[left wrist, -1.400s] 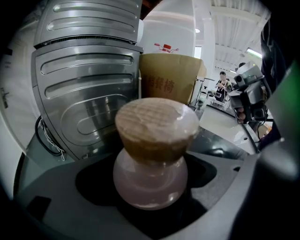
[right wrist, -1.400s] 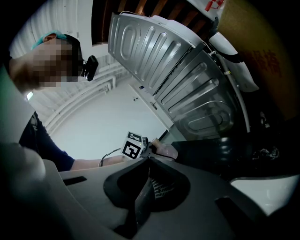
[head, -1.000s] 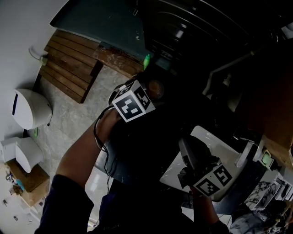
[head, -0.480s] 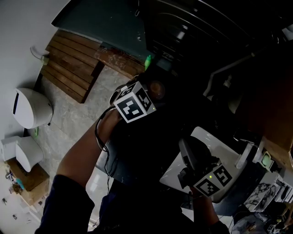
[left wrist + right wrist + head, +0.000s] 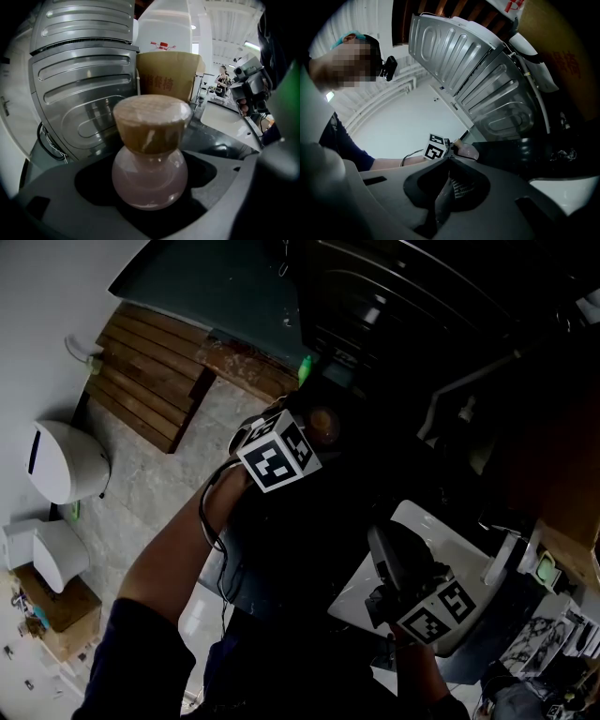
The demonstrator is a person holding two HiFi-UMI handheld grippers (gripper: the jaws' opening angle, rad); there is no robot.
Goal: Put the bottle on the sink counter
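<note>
A small bottle [image 5: 150, 180] with a round pinkish body and a wide brown cork-like cap [image 5: 152, 123] sits upright between the jaws of my left gripper [image 5: 150, 187], which is shut on it. In the head view the left gripper [image 5: 305, 432] hangs over a dark counter, and the bottle's brown cap [image 5: 322, 423] shows just beyond its marker cube. My right gripper [image 5: 449, 180] is shut with nothing in it. It hovers over the white sink basin [image 5: 412, 521] at the lower right. From the right gripper view the bottle [image 5: 468, 151] shows small in the distance.
A ribbed silver metal lid [image 5: 84, 79] stands just behind the bottle, with a brown bag bearing red characters [image 5: 168, 75] beside it. A faucet [image 5: 497, 563] rises at the sink's right. On the floor to the left are a wooden slat mat [image 5: 141, 371] and a white bin [image 5: 61, 460].
My left gripper and the bottle have drifted slightly right and down in the head view. The right gripper has stayed over the sink.
</note>
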